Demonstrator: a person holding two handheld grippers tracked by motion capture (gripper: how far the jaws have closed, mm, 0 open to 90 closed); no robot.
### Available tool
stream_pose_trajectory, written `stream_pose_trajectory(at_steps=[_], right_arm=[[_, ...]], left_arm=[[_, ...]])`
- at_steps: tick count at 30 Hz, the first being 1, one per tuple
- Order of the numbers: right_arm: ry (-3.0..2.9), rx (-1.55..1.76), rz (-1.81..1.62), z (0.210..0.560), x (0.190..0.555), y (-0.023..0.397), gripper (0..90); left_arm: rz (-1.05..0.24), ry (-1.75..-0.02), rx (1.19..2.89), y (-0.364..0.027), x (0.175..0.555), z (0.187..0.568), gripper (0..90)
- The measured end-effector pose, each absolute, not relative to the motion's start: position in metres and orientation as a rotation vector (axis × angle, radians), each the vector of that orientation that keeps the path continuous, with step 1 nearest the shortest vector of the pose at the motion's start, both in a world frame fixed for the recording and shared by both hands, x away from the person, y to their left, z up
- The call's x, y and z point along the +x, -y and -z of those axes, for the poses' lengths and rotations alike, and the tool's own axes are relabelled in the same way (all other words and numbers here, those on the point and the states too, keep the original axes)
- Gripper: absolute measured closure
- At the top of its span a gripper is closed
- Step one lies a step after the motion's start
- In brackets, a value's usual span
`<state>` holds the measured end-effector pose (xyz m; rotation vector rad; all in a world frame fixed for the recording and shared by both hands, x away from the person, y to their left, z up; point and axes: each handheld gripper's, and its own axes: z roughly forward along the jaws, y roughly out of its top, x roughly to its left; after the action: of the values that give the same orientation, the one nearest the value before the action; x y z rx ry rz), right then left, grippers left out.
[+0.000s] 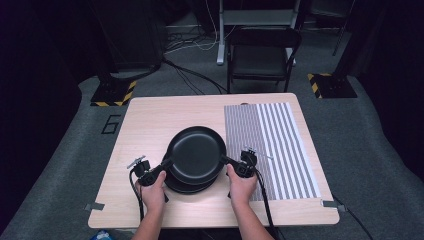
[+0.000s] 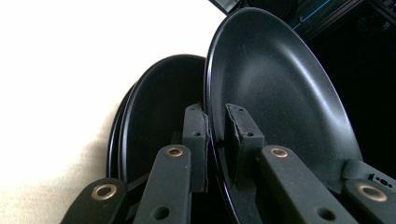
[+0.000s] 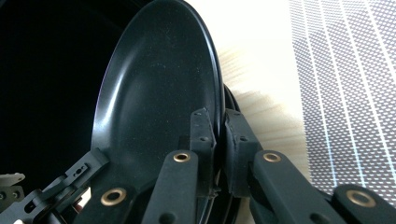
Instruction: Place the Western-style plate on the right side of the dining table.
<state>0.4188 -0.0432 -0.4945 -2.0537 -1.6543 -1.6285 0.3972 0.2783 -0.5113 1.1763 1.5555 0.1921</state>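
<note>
Pale wooden counter (image 1: 150, 125) carries stacked black plates (image 1: 190, 186); the left hand-held gripper (image 1: 161, 167) and right hand-held gripper (image 1: 231, 163) pinch opposite rims of the top plate (image 1: 196, 152), likely keeping it level above the stack.

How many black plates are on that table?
At least 3: the top plate, gripped at both edges and lifted, and two stacked plates beneath on the table. More may be hidden underneath.

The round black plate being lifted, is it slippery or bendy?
Probably stiff: the round black plate keeps its shape, pinched at opposite rims by the left gripper and right gripper. Its glossy surface looks slippery, so it might slide.
</note>
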Motion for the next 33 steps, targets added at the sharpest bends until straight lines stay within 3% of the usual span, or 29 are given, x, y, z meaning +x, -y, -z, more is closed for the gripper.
stream_pose_trajectory(at_steps=[33], right_arm=[[1.639,-1.99,1.717,0.461,0.42,0.043,83.2]], left_arm=[[-0.257,-1.474,1.169,-0.283,0.401,0.468,80.5]])
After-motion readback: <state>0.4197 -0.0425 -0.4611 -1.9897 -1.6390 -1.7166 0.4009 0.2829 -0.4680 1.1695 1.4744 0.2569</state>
